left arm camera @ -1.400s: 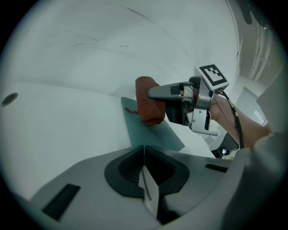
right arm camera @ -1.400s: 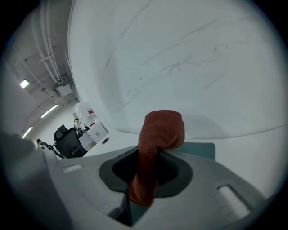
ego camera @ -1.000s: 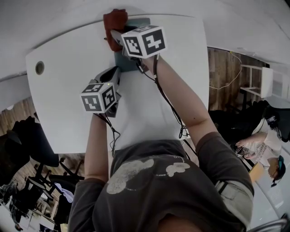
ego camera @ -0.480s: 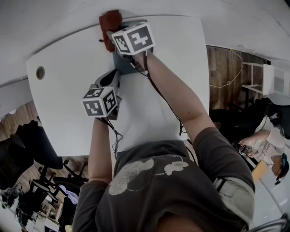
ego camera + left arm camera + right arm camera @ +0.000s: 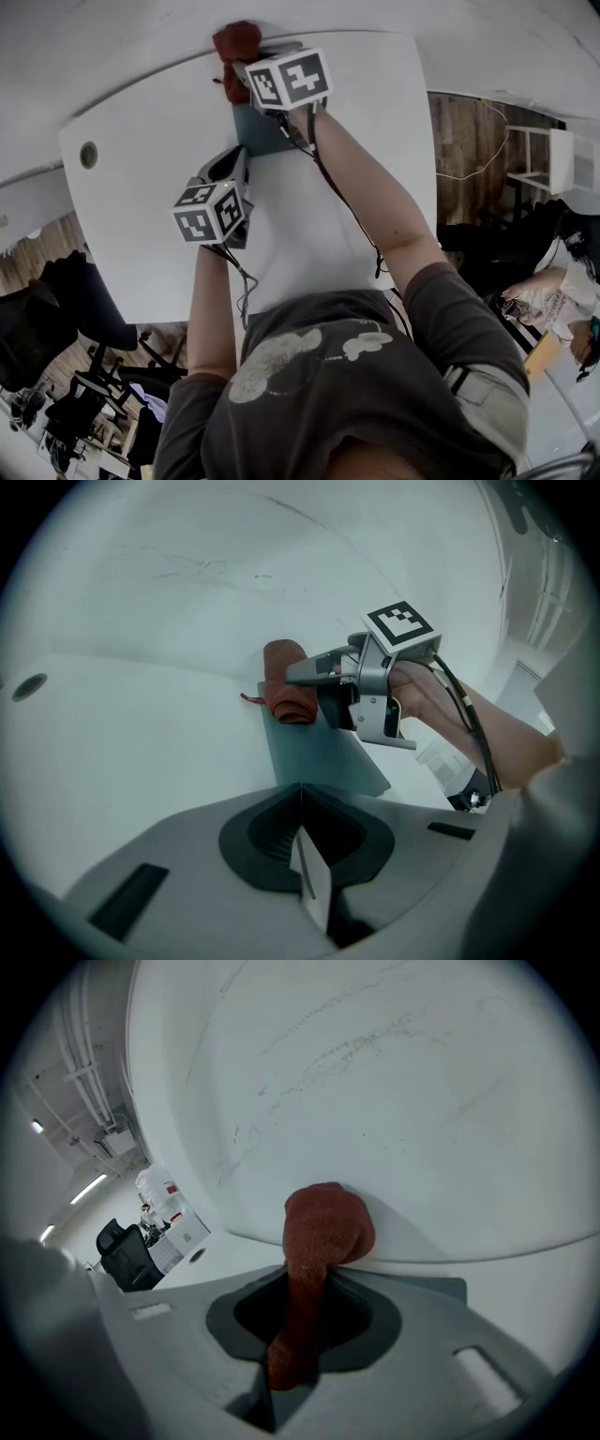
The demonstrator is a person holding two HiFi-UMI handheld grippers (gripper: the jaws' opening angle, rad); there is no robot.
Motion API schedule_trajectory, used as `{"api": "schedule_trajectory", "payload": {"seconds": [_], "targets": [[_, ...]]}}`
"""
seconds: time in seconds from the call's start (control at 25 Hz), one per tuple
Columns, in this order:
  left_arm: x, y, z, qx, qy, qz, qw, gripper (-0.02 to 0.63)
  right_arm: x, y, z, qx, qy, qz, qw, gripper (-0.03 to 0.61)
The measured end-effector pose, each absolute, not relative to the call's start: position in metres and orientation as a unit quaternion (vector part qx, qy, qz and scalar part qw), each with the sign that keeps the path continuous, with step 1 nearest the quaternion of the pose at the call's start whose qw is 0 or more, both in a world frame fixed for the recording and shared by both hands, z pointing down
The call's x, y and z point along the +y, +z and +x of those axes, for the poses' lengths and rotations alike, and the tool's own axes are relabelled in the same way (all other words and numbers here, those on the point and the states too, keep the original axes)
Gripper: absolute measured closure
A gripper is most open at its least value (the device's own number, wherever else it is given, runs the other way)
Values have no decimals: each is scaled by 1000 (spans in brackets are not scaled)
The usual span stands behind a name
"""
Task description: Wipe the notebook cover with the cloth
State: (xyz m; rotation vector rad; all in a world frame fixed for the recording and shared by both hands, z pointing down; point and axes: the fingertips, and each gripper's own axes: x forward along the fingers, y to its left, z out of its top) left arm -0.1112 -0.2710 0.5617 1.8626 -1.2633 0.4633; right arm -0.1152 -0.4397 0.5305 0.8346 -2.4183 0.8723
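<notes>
- The left gripper (image 5: pixel 236 161), at centre left of the head view, has its jaws (image 5: pixel 304 855) pressed together with nothing between them. They point at the near edge of the notebook and sit just short of it.
- The right gripper (image 5: pixel 246 77), at upper centre of the head view, is clamped on one end of a rust-red terry cloth (image 5: pixel 319 1232). The strip runs out from between its jaws (image 5: pixel 287 1365) and bunches into a soft lump ahead of them.
- That lump of cloth (image 5: pixel 234 42) lies at the far left corner of the slate-blue, flat, rectangular notebook (image 5: pixel 262 131), and part of it hangs over the edge. In the left gripper view the cloth (image 5: pixel 286 696) shows as a loose roll under the right gripper (image 5: pixel 302 672).
- Against half a second ago, the right gripper and cloth sit slightly further right along the notebook's far edge. The left gripper is where it was, and its jaws are as before.
- The notebook cover (image 5: pixel 323 757) looks smooth and matt, with straight edges. Only a sliver of it (image 5: pixel 441 1286) shows in the right gripper view.
- Both grippers are moulded grey plastic. Each carries a white marker cube (image 5: pixel 208 211) printed with black squares, and thin dark cables (image 5: pixel 352 220) run back along the forearms.
- The table (image 5: pixel 141 187) is white and smooth with rounded corners, and a round cable hole (image 5: pixel 89 155) sits at its left edge.
</notes>
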Motion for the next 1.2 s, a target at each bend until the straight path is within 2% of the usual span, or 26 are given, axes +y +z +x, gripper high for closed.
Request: {"api": "schedule_trajectory", "payload": {"seconds": [0.36,1.2], "targets": [[-271,562,-117,-501,191,740,406,605,-448,533,-78,-856,335,338,203,500],[-271,564,-117,-498,203,742,401,606,-453,545,-9,-831,334,388,217,499]]}}
